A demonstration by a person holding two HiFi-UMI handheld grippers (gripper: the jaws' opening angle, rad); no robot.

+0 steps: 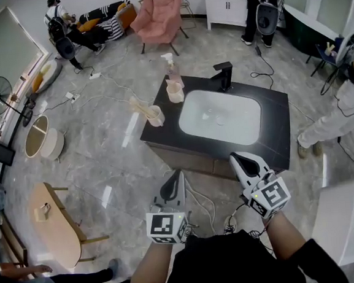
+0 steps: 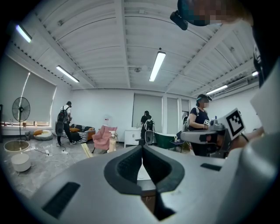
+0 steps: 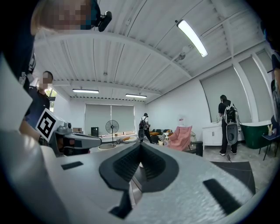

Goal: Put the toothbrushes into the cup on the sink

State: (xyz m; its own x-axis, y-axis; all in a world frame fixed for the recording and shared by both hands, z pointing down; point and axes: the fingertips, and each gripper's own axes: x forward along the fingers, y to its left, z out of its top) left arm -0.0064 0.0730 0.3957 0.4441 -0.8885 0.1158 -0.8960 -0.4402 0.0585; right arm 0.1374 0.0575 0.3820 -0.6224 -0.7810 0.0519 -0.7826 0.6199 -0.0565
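Nearest the camera, the left claw [image 1: 177, 176] and the right claw [image 1: 236, 158] are held side by side in front of the person, short of the near edge of the table [image 1: 273, 114]. Both are clenched on nothing: in each gripper view the dark pads are seen pressed together with no gap.

Beyond them, a square vanity with a black stone top serves as the table, and a white rounded basin [image 1: 219, 117] is sunk into its middle. A black angular tap [image 1: 223, 75] is mounted behind the basin. A pale pump bottle [image 1: 169, 63] is set at the far left corner, and a second beige cup [image 1: 174, 92] is placed just in front of it; what that cup holds cannot be made out.

A squat beige cup [image 1: 156, 116] is set at the left edge of the table. Pale wooden toothbrushes [image 1: 139, 104] appear to be standing in it, so they already lie in a cup on the sink; whether this is the cup meant cannot be settled.

Their long axis is tilted from the rim up and away to the left, off the table edge. Cup and brushes are found ahead and to the left of both claws, and the left claw is judged the nearer.
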